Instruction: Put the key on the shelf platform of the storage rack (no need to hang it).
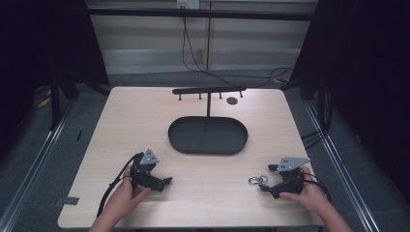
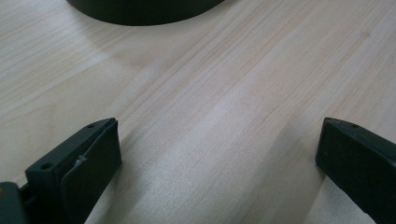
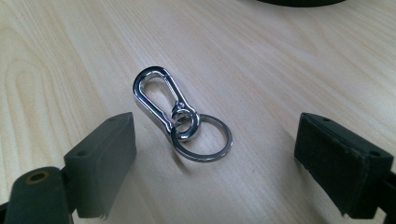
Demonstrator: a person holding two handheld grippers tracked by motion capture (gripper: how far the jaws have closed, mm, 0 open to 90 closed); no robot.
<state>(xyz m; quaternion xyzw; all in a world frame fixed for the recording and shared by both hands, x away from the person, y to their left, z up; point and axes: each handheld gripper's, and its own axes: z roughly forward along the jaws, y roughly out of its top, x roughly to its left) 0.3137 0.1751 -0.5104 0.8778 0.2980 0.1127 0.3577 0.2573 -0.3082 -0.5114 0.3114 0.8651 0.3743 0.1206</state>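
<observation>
At the bottom of the high view, two hands come in over the near edge of the pale wooden desk. The left hand, at lower left, holds the left claw, which lies low over the desk. In the left gripper view its jaws stand wide apart with only bare wood between them. The right hand, at lower right, holds the right claw, pointing toward the left of the frame. Its jaws are also spread wide in the right gripper view, gripping nothing.

Just ahead of the right claw lies a silver keychain clip joined to a split ring, flat on the desk and touching neither jaw; in the high view it sits at lower right of centre.

Farther back, at the centre, rests a dark oval tray. Behind it stands a black rack with a post and a crossbar carrying short pegs. A small dark disc lies just right of the post.
</observation>
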